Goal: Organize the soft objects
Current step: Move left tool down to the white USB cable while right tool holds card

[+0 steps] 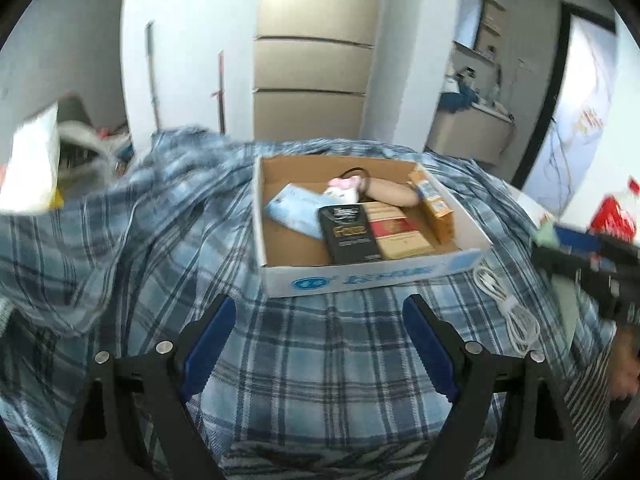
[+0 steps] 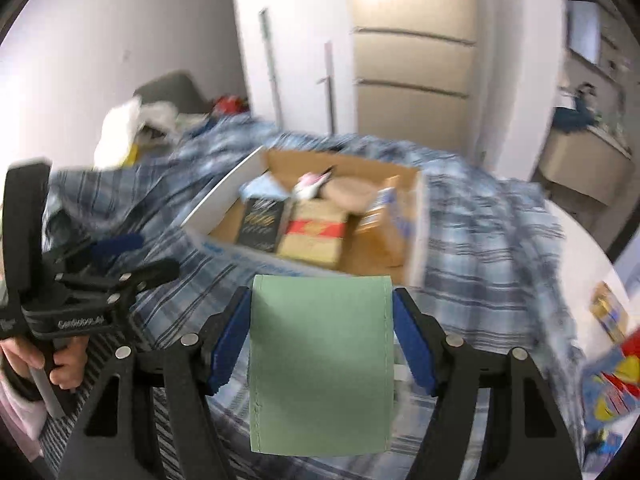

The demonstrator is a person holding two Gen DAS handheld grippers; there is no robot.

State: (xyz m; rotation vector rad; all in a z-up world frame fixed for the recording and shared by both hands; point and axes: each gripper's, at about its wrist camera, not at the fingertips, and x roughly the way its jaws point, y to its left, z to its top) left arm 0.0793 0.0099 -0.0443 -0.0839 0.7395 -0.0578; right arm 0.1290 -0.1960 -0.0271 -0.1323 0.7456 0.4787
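**Tongs: right pair pinching green pack, left pair spread**

Tongs, right (image 2: 320, 344): blue pads pressed against both sides of a green pack (image 2: 320, 364), which sits upright between them and fills the gap. The pack hangs above the plaid cloth (image 2: 480, 280), just short of the near wall of the cardboard box (image 2: 418, 236). Right wrist view is motion-blurred, so fine detail is lost.

Tongs, left (image 1: 320, 344): spread wide, nothing between the pads, held over the plaid cloth (image 1: 312, 380) in front of the box (image 1: 360, 276).

Box contents, left wrist view: black carton (image 1: 348, 234), red and tan carton (image 1: 394, 232) touching its right side, orange carton (image 1: 436, 208) along the right wall, light blue packet (image 1: 296, 210) at left, pink and white plush (image 1: 344, 188) toward the back, beige roll (image 1: 390, 194) behind the cartons.

White cable (image 1: 506, 308) lies coiled on the cloth just right of the box's near corner.

The cloth covers the surface and bunches up at far left.
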